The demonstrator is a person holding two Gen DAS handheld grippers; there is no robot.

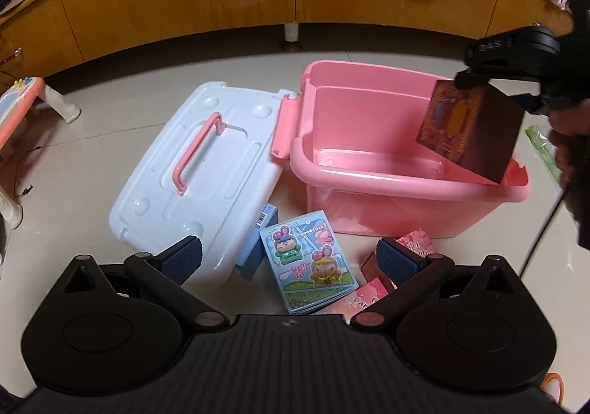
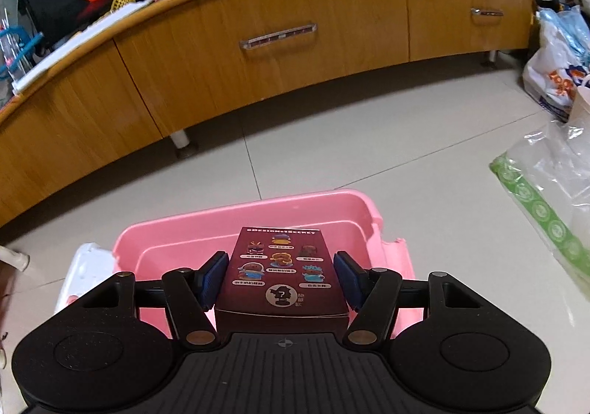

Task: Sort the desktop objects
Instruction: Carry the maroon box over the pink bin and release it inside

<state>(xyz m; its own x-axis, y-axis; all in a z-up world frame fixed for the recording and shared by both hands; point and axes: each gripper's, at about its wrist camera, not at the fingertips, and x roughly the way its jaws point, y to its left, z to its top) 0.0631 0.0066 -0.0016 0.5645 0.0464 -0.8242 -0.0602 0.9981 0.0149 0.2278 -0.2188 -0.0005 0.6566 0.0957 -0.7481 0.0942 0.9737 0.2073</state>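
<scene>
In the left wrist view, the left gripper (image 1: 289, 261) is hanging low over the floor with its fingers spread wide and gripping nothing. Directly between and just beyond its fingertips a cartoon booklet (image 1: 309, 262) is lying flat, its long axis running away from the gripper and tilted slightly right. A blue box (image 1: 258, 248) is peeking out just left of it, half under the white lid (image 1: 195, 170), and several pink and red boxes (image 1: 383, 277) are crowding its right side. Beyond them the pink bin (image 1: 405, 170) is standing open. Over the bin's right rim the right gripper (image 1: 479, 82) is carrying a dark red box (image 1: 472, 133), tilted with one corner dipping toward the rim.

In the right wrist view, the right gripper (image 2: 282, 279) is pinching the dark red box (image 2: 282, 273) by its two long sides, the box's length running straight ahead along the fingers. The pink bin (image 2: 250, 214) is sitting directly below and ahead, so the box looks ready to drop once lowered; the right hand is clearly the nearer one to the bin, while the left is the nearer one to the booklet.
</scene>
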